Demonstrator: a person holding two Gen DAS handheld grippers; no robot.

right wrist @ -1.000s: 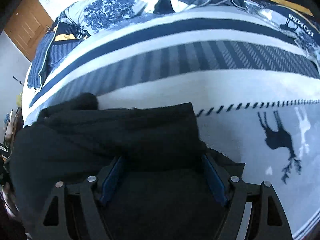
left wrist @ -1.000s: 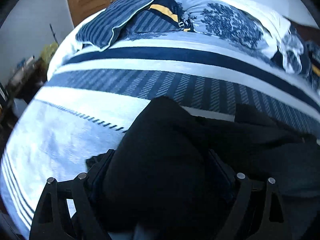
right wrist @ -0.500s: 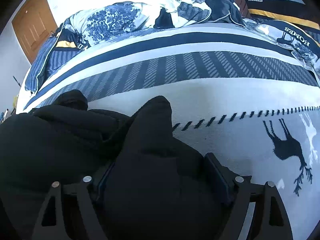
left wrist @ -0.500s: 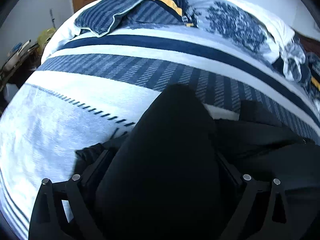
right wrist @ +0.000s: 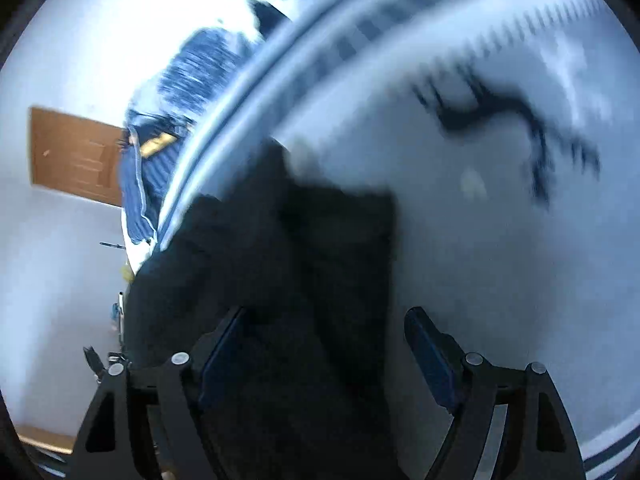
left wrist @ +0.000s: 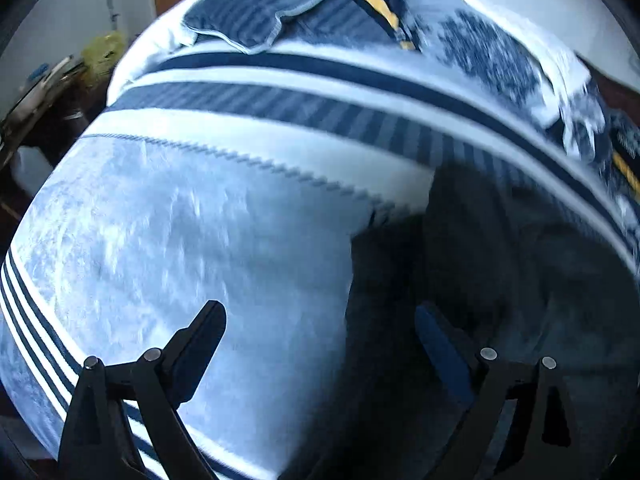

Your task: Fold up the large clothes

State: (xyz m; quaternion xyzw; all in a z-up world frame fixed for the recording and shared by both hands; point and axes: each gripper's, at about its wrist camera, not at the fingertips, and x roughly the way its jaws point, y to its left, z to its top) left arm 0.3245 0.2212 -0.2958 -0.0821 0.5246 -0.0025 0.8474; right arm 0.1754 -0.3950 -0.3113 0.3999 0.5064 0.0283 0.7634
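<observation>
A black garment [left wrist: 500, 280] lies bunched on the bed, filling the right side of the left wrist view. My left gripper [left wrist: 320, 320] is open above the bedspread at the garment's left edge. Its left finger [left wrist: 204, 332] is over bare bedspread and its right finger [left wrist: 436, 344] is over the black cloth. The right wrist view is blurred and tilted. It shows the black garment [right wrist: 288, 260] reaching down between the wide-apart fingers of my open right gripper [right wrist: 326, 324], and whether the cloth touches them I cannot tell.
The bed carries a blue-and-white striped bedspread [left wrist: 168, 248] with a deer print [right wrist: 500, 120]. Pillows and crumpled bedding [left wrist: 304, 4] are heaped at the far end. A wooden door [right wrist: 76, 152] and cluttered furniture [left wrist: 44, 92] stand beyond the bed's left side.
The black cloth that bulged up between each gripper's fingers has dropped flat. The left view has swung left off the garment, and the right view has tilted sharply while moving.
</observation>
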